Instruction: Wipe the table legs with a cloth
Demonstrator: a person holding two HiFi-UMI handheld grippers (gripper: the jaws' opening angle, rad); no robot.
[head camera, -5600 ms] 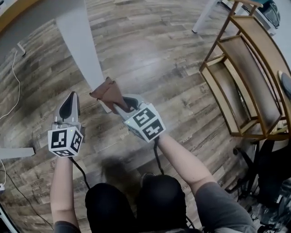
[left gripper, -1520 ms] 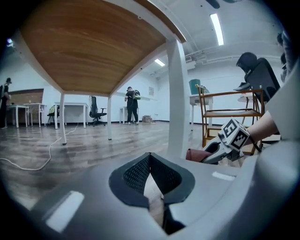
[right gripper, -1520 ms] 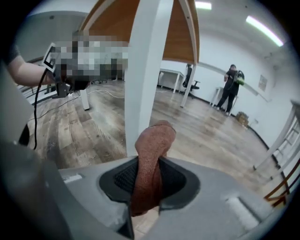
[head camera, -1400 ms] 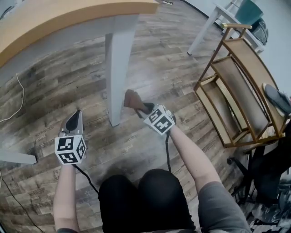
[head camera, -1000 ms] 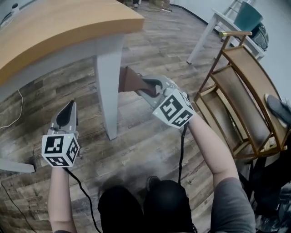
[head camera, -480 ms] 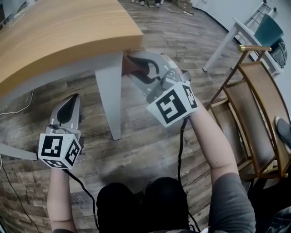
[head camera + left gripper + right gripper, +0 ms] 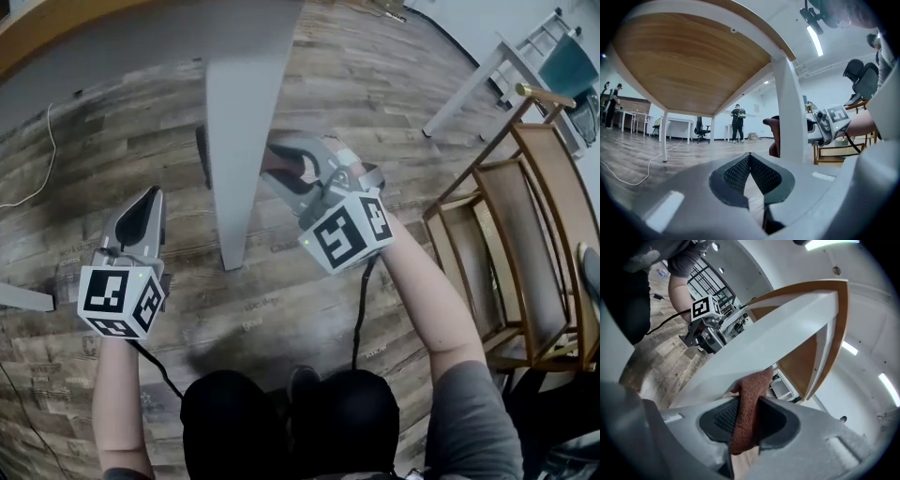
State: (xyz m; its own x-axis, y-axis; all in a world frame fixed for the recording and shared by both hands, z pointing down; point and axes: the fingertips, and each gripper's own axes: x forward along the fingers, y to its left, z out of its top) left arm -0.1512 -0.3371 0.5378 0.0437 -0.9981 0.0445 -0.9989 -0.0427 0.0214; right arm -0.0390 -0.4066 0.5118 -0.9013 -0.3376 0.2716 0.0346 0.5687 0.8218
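Right gripper (image 7: pixel 281 167) clamped on cloth (image 7: pixel 749 399), which is pressed to table leg (image 7: pixel 239 131) just past fingertips. Looks mid-wipe; next, drag down leg. Left gripper (image 7: pixel 148 199) jaws together, holding nothing.

The rust-brown woven cloth (image 7: pixel 752 380) was bunched up, pinched in the right claw (image 7: pixel 748 401), free end pressed against the upright square white table leg (image 7: pixel 754 348).

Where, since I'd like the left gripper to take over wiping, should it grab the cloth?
Probably the free end of the cloth, poking out left of the table leg; come from that side, since the right gripper clamps the other end.
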